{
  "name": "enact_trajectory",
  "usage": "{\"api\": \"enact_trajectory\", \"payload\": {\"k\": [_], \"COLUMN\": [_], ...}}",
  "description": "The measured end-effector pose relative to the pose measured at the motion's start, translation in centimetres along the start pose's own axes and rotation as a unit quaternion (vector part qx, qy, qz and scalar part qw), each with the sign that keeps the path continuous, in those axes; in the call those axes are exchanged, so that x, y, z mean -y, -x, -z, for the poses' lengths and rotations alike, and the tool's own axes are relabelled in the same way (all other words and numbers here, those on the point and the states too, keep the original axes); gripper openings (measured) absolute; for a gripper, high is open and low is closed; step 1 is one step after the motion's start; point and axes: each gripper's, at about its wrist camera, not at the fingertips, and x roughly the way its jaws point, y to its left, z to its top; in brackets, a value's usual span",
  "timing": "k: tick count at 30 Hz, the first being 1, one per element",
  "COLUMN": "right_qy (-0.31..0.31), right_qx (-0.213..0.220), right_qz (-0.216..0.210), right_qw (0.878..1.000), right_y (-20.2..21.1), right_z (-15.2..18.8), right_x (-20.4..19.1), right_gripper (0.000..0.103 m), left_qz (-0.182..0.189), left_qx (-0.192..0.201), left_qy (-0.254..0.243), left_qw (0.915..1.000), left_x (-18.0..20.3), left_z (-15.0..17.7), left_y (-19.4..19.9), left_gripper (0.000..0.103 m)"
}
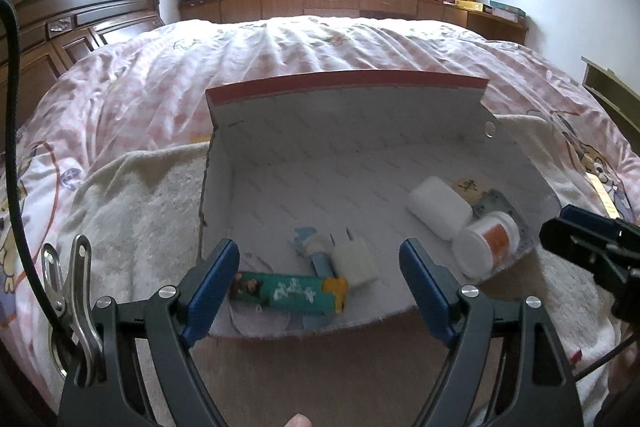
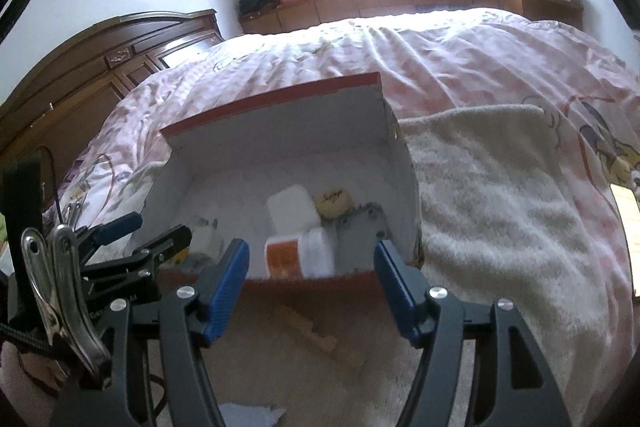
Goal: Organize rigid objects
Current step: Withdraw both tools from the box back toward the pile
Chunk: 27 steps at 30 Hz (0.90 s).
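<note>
A white cardboard box [image 1: 304,163] with a red-edged lid stands open on a towel on the bed. Inside lie a green tube [image 1: 288,293], a white charger plug [image 1: 356,261], a blue-white item [image 1: 316,251], a white bottle [image 1: 440,207] and a white jar with an orange label [image 1: 488,243]. My left gripper [image 1: 320,291] is open and empty at the box's front edge, around the green tube's spot. My right gripper [image 2: 312,291] is open and empty before the box [image 2: 280,147], facing the jar [image 2: 298,255] and the white bottle [image 2: 290,209].
A cream towel [image 2: 500,207] lies under the box on the pink quilt [image 1: 280,59]. A dark wooden headboard [image 1: 60,35] stands at the left. Low wooden cabinets [image 1: 340,3] run under the window. A round tan item [image 2: 332,203] and a grey piece [image 2: 360,231] lie in the box.
</note>
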Motion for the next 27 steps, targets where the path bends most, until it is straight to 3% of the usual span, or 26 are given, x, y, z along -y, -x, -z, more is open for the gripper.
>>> {"api": "enact_trajectory", "payload": {"k": [27], "right_qy": [-0.023], "right_qx": [-0.047], "right_qz": [0.007], "right_qw": [0.999], "right_y": [4.1], "right_z": [7.2], "right_x": [1.2], "right_gripper": [0.069], "left_qz": [0.051], "left_qx": [-0.015], "left_qy": [0.006], "left_qw": [0.9985], "left_x": [0.8], "left_z": [3.9], "left_y": [5.0], "left_gripper": [0.084]}}
